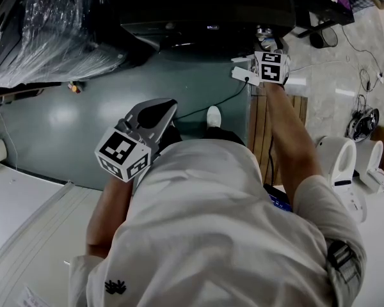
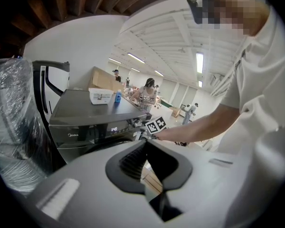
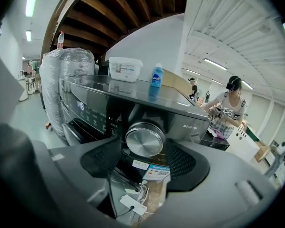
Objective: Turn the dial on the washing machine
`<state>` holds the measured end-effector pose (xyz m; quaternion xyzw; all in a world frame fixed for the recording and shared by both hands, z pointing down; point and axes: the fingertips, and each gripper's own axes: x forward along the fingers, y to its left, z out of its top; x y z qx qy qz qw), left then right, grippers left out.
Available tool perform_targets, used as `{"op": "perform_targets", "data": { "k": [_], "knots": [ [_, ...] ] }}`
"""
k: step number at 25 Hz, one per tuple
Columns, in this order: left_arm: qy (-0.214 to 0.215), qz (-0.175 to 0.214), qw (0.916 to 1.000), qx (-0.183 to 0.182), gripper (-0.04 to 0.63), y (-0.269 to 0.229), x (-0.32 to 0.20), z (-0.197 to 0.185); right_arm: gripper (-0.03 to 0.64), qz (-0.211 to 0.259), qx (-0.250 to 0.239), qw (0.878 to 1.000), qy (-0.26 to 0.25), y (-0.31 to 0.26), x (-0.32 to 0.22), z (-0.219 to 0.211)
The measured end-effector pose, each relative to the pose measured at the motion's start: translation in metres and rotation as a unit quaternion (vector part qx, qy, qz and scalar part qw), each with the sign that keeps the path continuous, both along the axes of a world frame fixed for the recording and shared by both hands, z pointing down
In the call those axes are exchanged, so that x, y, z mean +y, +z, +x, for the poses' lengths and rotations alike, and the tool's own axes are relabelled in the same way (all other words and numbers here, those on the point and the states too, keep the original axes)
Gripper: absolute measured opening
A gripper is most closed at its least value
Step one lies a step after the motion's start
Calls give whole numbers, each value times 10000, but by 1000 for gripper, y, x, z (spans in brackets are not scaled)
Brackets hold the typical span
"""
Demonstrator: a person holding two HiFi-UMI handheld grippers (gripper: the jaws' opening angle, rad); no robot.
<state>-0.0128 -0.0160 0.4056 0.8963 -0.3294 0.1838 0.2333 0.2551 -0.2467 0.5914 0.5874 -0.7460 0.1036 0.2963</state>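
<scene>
The dark grey washing machine [image 3: 104, 99] fills the right gripper view, with its round silver dial [image 3: 144, 139] on the front panel. My right gripper [image 3: 145, 150] is open, its two jaws standing either side of the dial and close in front of it without touching. In the head view the right gripper [image 1: 266, 48] reaches to the machine's [image 1: 205, 15] front at the top. My left gripper [image 1: 157, 110] hangs lower, near the person's body, open and empty. The left gripper [image 2: 149, 147] view shows the machine [image 2: 85, 122] farther off.
A white box [image 3: 125, 69] and a blue bottle [image 3: 156, 76] stand on the machine's top. A plastic-wrapped bundle [image 1: 51, 31] sits left of the machine. A wooden pallet [image 1: 278, 126] and white appliances [image 1: 339, 165] lie to the right. People work in the background.
</scene>
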Motion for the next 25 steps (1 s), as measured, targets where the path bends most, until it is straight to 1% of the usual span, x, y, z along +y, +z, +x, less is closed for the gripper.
{"op": "perform_targets", "data": {
  "k": [6,9,13,15,18,22,23,25],
  "knots": [
    [-10,0,10000,-19,57,-2,1,-2,268,-6,261,9997,-7,3,-7,-2],
    [-31,-5,10000,-25,57,-1,1,-3,268,-24,230,9997,53,8,-11,-4],
    [-62,-19,10000,-24,57,0,2,-4,267,-27,56,9994,327,4,-13,1],
    [-83,-17,10000,-27,57,0,3,-5,267,-43,-152,9990,428,0,-12,3],
    [-105,-16,9999,-14,57,0,4,-5,267,-90,-676,9958,609,0,-11,6],
    [-83,-3,10000,-2,57,0,5,-3,267,-147,-1535,9838,917,1,-11,9],
    [-69,7,10000,-1,57,0,5,-2,267,-145,-1674,9811,960,1,-11,10],
    [-42,24,10000,-6,57,0,5,-1,267,-141,-1774,9792,976,2,-11,11]
  ]
}}
